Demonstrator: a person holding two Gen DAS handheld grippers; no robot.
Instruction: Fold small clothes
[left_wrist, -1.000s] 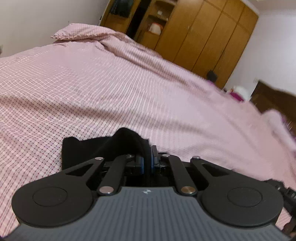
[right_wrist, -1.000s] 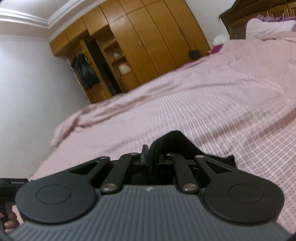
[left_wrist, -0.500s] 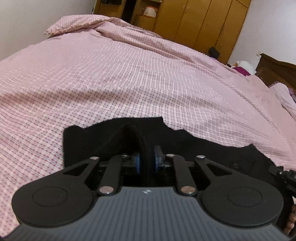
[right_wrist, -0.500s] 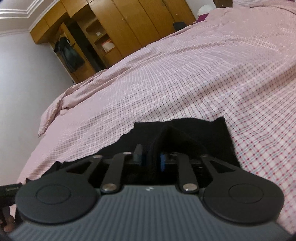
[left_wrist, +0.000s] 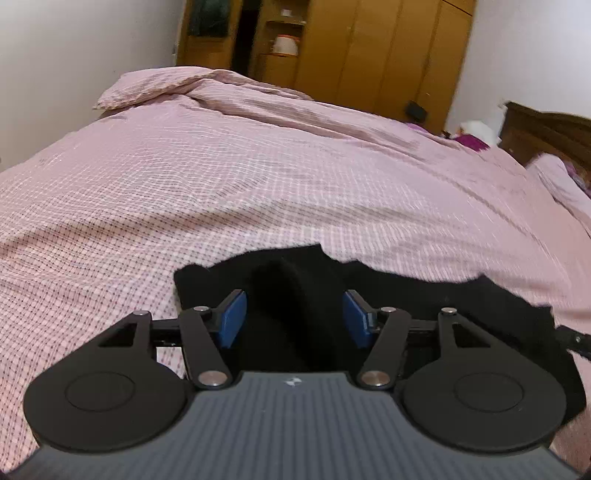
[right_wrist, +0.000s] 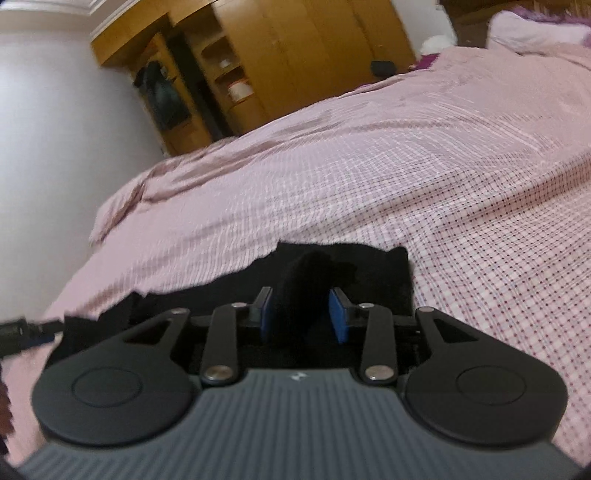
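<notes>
Left gripper (left_wrist: 293, 319) now wide, off black garment (left_wrist: 424, 291). Right gripper (right_wrist: 302, 312) likewise parted, earlier clamped. Garment flat on pink checked bedspread (left_wrist: 258, 177).

A bed (left_wrist: 258, 177) under a pink checked cover carries a black garment (left_wrist: 424, 295) lying flat near its near edge; a pillow (left_wrist: 155, 88) lies far left.

Your left hand-held gripper (left_wrist: 293, 317) has a ribbed grey body with a small white logo at its front edge, flanked by two round matte-black discs. Black linkage bars with silver rivets run forward to blue-faced pads (left_wrist: 232, 322). Your right hand-held gripper (right_wrist: 303, 314) is built the same: grey ribbing, black discs, silver rivets, blue pads (right_wrist: 339, 320).
</notes>
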